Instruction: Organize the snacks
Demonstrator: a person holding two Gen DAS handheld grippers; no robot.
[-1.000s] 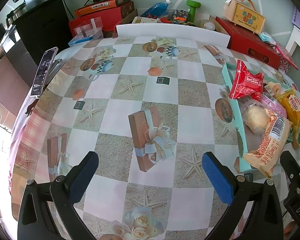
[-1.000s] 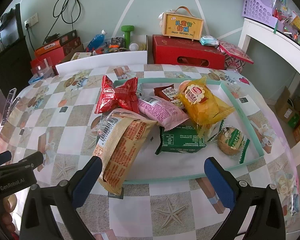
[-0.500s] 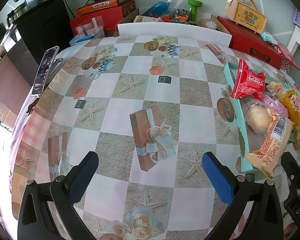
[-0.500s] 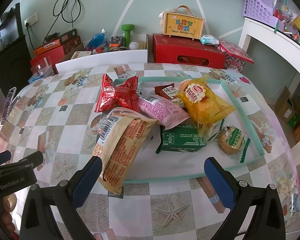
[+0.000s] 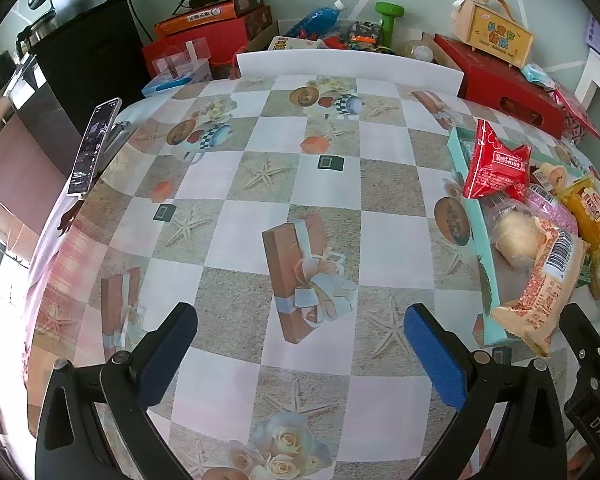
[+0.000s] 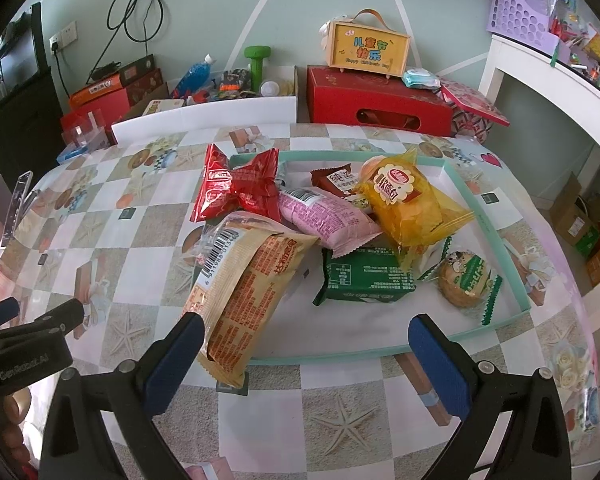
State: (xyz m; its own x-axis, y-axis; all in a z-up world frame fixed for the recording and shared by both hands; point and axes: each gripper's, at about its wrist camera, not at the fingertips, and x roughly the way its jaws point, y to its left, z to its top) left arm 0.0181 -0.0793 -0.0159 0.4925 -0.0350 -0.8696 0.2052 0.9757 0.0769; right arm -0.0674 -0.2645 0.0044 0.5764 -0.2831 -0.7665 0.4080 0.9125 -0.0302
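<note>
Across the last second almost nothing has changed: the view from each wrist has drifted only slightly, and every snack lies where it lay.

The tabletop (image 5: 284, 184), covered in a checked oilcloth printed with starfish and gift boxes, carries the shallow white tray with a mint-green rim (image 6: 496, 240) on its right half. The snacks sit heaped in the tray's left and middle. The long tan-and-orange bread packet (image 6: 248, 280) hangs over the near-left rim onto the cloth, and the crinkled red foil bag (image 6: 236, 188) leans over the far-left rim. The yellow cake packet (image 6: 408, 204), pink wrapper (image 6: 324, 216), flat green packet (image 6: 366, 276), small brown sachet (image 6: 336, 178) and round green-edged biscuit pack (image 6: 466, 280) lie inside.

The left tongs (image 5: 300, 344) hover spread over bare cloth, holding nothing. The right tongs (image 6: 306, 352) are also spread and empty, near the tray's front edge.

Such stillness suggests a pause; the pile fits either a tray awaiting sorting or snacks just gathered in.
</note>
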